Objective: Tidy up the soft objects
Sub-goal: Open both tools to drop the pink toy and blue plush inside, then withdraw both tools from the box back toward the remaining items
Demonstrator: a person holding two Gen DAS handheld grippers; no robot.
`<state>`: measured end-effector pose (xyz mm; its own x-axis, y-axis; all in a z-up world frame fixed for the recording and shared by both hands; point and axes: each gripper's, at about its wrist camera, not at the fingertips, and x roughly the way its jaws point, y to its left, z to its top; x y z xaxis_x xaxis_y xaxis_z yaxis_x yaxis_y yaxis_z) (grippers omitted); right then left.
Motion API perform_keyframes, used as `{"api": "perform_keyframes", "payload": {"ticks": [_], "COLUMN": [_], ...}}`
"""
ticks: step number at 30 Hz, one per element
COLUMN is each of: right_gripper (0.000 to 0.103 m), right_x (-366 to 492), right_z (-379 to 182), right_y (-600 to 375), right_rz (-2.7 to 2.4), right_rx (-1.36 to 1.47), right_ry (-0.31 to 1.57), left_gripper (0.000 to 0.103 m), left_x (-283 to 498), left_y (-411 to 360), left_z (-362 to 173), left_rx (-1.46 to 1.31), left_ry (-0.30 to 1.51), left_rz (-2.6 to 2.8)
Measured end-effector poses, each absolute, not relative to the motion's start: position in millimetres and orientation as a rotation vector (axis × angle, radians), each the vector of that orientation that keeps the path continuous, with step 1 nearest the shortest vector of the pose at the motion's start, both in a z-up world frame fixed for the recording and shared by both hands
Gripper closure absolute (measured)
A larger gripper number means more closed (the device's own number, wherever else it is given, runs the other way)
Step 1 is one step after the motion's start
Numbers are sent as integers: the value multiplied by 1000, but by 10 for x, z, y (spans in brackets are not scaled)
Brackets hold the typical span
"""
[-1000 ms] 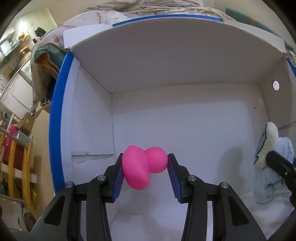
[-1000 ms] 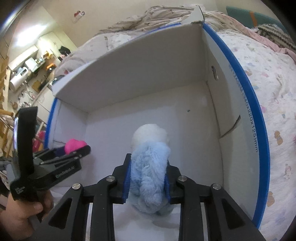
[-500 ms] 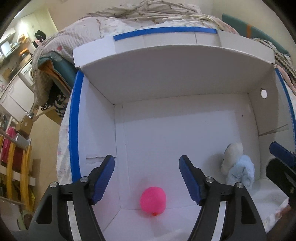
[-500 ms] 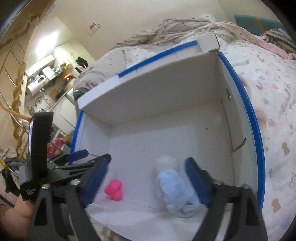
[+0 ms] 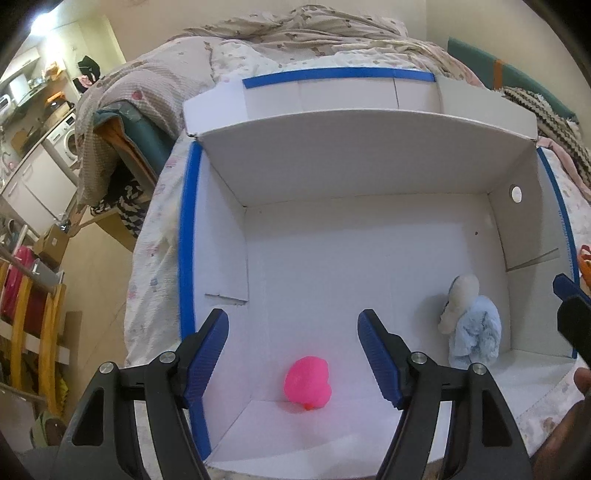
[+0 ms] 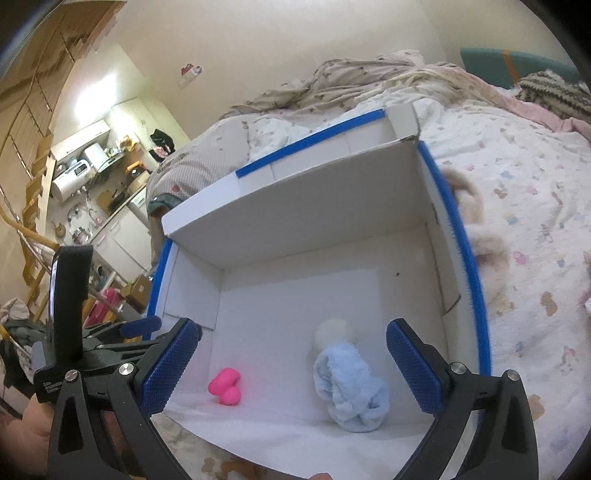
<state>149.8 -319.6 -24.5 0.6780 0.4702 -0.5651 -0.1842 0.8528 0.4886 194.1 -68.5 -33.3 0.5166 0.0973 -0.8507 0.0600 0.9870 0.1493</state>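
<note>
A pink rubber duck (image 5: 308, 384) lies on the floor of a white cardboard box (image 5: 332, 177) with blue-taped rims; it also shows in the right wrist view (image 6: 226, 387). A light blue and cream plush toy (image 5: 471, 325) stands near the box's right wall, and it shows in the right wrist view too (image 6: 349, 376). My left gripper (image 5: 293, 336) is open and empty above the duck. My right gripper (image 6: 290, 354) is open and empty above the plush. The left gripper's body appears at the left of the right wrist view (image 6: 92, 343).
The box sits on a bed with a patterned sheet (image 6: 535, 229) and rumpled blankets (image 5: 295, 33) behind it. A cream fluffy thing (image 6: 476, 221) lies on the bed outside the box's right wall. Kitchen furniture (image 6: 92, 166) and a wooden rack (image 5: 33, 314) stand to the left.
Both grippers opened and let go of their toys, then pulled back up and away. The duck and the plush now rest on the box floor.
</note>
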Motion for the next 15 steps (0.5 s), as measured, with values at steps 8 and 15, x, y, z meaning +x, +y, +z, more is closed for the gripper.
{"api": "perform_keyframes", "payload": {"ticks": [8,15], "right_gripper": [0,0], "right_x": [1355,1214], "right_z": [-159,-72], "right_y": [-3308,-3625], "right_rz": [356,318], "right_rx": [422,512], "right_ry": [719,674], "left_gripper": [33,33], "left_x": [1765,1555], "left_y": [-523,-290], "left_z": [-206,-75], "left_rx": [130,75], "left_ry": [1009,984], "left_rz": [40,46]}}
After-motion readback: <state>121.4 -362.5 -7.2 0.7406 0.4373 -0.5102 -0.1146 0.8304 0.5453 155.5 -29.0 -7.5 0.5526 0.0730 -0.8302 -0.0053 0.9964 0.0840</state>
